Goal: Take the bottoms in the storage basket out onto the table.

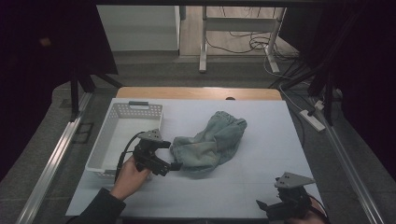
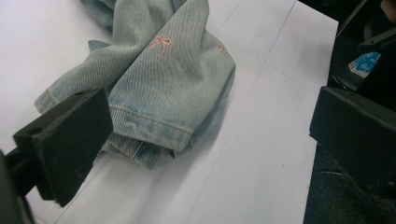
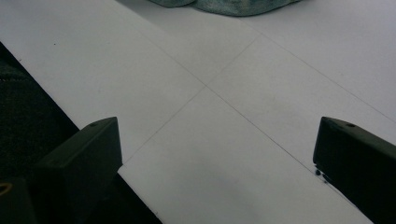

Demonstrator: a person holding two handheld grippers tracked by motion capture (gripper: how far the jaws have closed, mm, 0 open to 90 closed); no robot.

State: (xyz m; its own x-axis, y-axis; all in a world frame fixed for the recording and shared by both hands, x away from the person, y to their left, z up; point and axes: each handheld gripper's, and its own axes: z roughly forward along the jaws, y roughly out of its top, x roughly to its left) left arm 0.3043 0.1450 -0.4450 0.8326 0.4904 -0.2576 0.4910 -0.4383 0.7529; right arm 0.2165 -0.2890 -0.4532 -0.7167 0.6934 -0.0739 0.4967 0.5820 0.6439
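Since the left claw (image 1: 173,155) gapes wide at the near edge of the crumpled denim garment (image 1: 210,140) mid-counter beside the white basket (image 1: 122,135), closing shallow might pinch one layer and let it unfurl.

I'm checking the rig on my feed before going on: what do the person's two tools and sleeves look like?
Both are black. The left tool carries a grey three-cornered plate on top and trails a black cable; its jaws are flat, blocky black pads with small holes near the tips. The right tool has the same grey plate. The left hand comes out of a dark sleeve.
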